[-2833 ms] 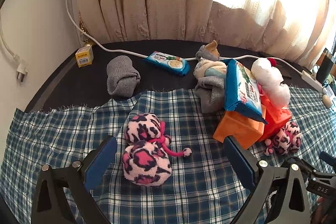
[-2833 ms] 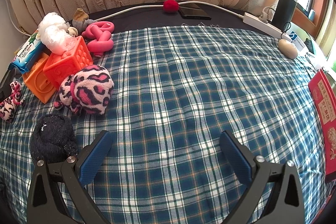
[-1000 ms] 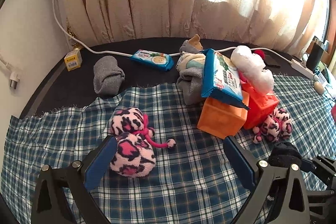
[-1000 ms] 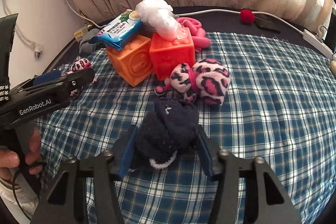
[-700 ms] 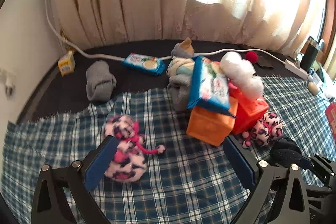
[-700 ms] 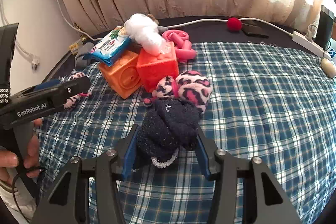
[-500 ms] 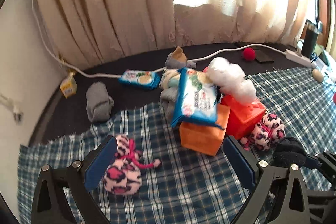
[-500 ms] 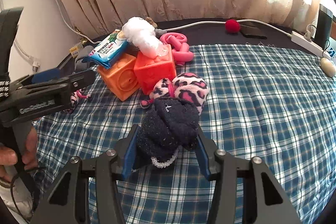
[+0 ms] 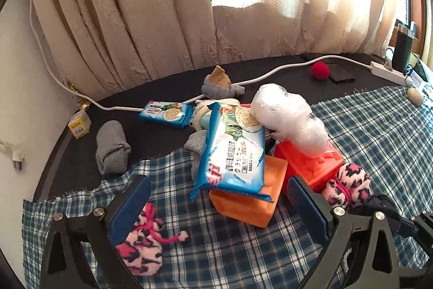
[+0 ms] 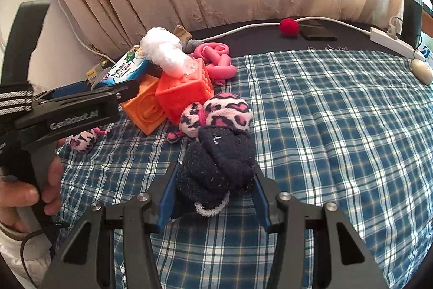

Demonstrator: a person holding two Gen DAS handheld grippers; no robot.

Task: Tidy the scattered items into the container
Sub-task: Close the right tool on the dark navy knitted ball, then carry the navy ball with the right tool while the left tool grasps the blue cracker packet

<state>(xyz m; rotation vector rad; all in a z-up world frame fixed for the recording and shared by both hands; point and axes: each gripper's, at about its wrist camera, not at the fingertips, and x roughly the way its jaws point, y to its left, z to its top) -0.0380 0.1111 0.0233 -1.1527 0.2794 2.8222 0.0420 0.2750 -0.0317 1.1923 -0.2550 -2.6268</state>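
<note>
My right gripper (image 10: 215, 174) is shut on a dark navy sock ball (image 10: 219, 161), held just in front of a pink leopard plush (image 10: 224, 113). My left gripper (image 9: 216, 197) stands open with nothing between its fingers, above the plaid cloth (image 9: 230, 256). Ahead of it are an orange block (image 9: 249, 205) and a red-orange block (image 9: 311, 167). A blue cracker pack (image 9: 232, 153) and a white plastic wad (image 9: 289, 115) lie on top of them. Another leopard pouch (image 9: 140, 248) sits by its left finger. No container is in view.
On the dark table lie a grey sock (image 9: 112, 151), a second cracker pack (image 9: 167, 114), a yellow box (image 9: 79, 123), a white cable (image 9: 270, 72), a red ball (image 9: 320, 70) and a phone (image 9: 341, 75). A pink toy (image 10: 216, 58) lies behind the blocks. A power strip (image 10: 392, 41) and mouse (image 10: 420, 71) sit far right.
The left gripper has shifted right, so the leopard pouch now sits low left and the blocks lie ahead. The right gripper keeps its hold on the sock and has drifted slightly toward the leopard plush.
</note>
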